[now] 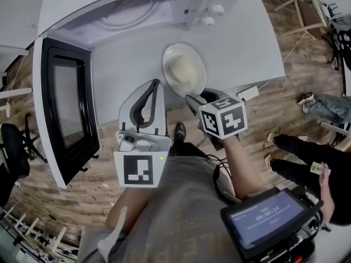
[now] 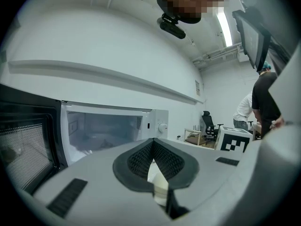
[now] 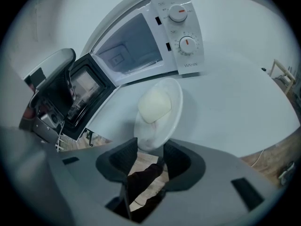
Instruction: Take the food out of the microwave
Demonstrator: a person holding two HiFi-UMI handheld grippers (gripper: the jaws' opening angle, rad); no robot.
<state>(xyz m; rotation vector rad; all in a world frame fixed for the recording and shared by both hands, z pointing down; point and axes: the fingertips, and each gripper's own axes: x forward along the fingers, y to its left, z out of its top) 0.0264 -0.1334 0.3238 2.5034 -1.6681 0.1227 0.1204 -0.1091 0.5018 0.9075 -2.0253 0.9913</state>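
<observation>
A white plate (image 1: 171, 55) with a pale round bun (image 1: 184, 69) on it rests on the white table (image 1: 241, 43), in front of the white microwave (image 1: 137, 7). The microwave's door (image 1: 66, 108) hangs wide open on the left, and its cavity (image 3: 134, 44) shows nothing inside. My right gripper (image 1: 192, 98) points down at the plate's near rim. Its jaws stand open in the right gripper view (image 3: 150, 150), with the rim of the plate (image 3: 175, 102) between the tips and the bun (image 3: 154, 105) just beyond. My left gripper (image 1: 156, 83) hovers left of the plate, shut and holding nothing (image 2: 152, 144).
The table's front edge runs just below the plate, with wooden floor (image 1: 258, 114) beyond. A second person (image 1: 307, 158) stands at the right. A screen (image 1: 271, 218) hangs at my waist. An office chair (image 1: 11, 147) sits at the far left.
</observation>
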